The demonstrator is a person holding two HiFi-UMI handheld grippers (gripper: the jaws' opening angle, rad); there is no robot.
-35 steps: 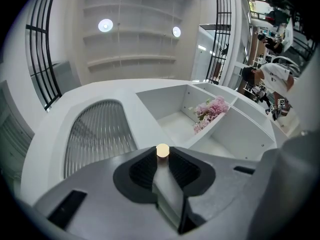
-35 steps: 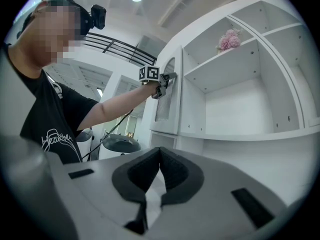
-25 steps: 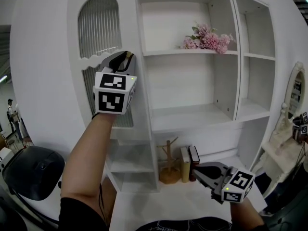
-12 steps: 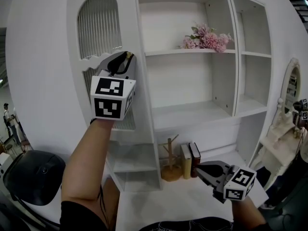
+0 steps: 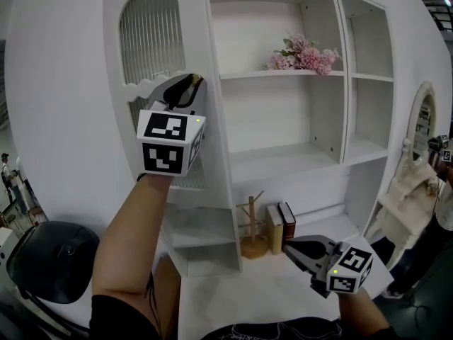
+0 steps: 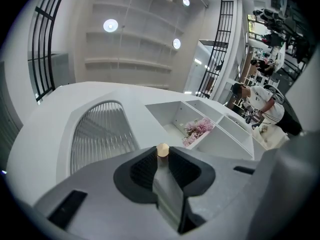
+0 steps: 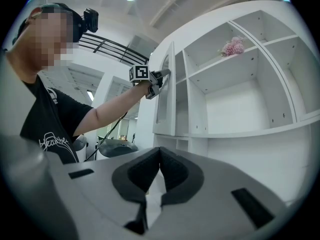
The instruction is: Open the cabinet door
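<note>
While left gripper (image 5: 182,91) pinches the small round brass knob (image 6: 162,150) of the white arched ribbed-glass cabinet door (image 5: 150,44), door judged mid-swing; next, follow hinge arc wider. Right gripper (image 5: 296,250) closed, empty.

Cabinet door (image 5: 195,41) white; arched panel (image 5: 147,37) grey, ribbed; knob (image 6: 163,150) pale gold; flowers (image 5: 306,55) pink; marker cubes (image 5: 170,144) black-white squares.

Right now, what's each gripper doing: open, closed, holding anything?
Left gripper: closed on the knob.
Right gripper: closed, empty.
</note>
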